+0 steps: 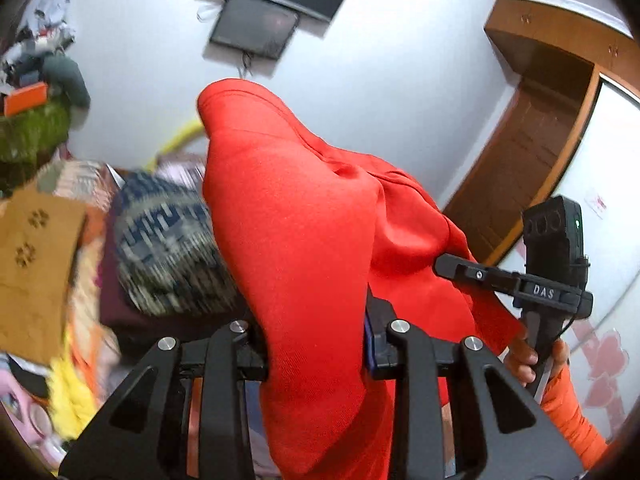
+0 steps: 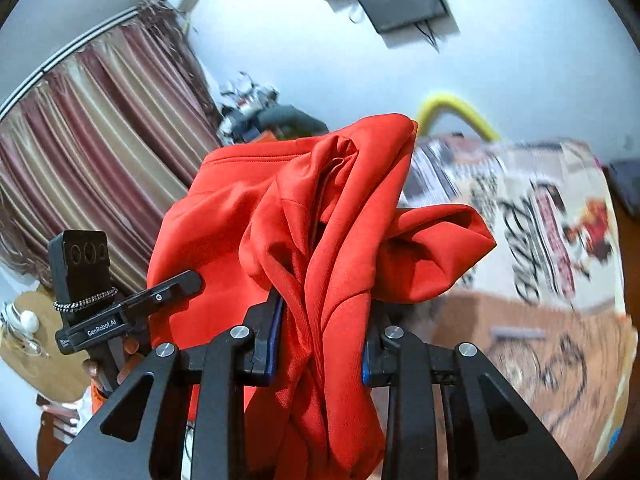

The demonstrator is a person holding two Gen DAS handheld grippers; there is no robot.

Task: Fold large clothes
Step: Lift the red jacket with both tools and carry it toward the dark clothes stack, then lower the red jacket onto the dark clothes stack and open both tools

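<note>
A large red garment (image 1: 296,240) hangs bunched in the air between both grippers. My left gripper (image 1: 316,344) is shut on a thick fold of it, and cloth stands up past the fingers and drapes below. My right gripper (image 2: 322,340) is shut on another twisted bunch of the same garment (image 2: 320,216). The right gripper also shows in the left wrist view (image 1: 448,266), its tip against the cloth, held by a hand in an orange sleeve. The left gripper shows in the right wrist view (image 2: 188,282), its tip against the cloth's left side.
A bed with a patterned printed cover (image 2: 540,216) and a dark patterned bundle (image 1: 168,240) lies below. A wall-mounted screen (image 1: 256,28), a wooden door (image 1: 528,152), striped curtains (image 2: 100,144), a cluttered shelf (image 1: 36,80) and a yellow hoop (image 2: 456,108) surround the space.
</note>
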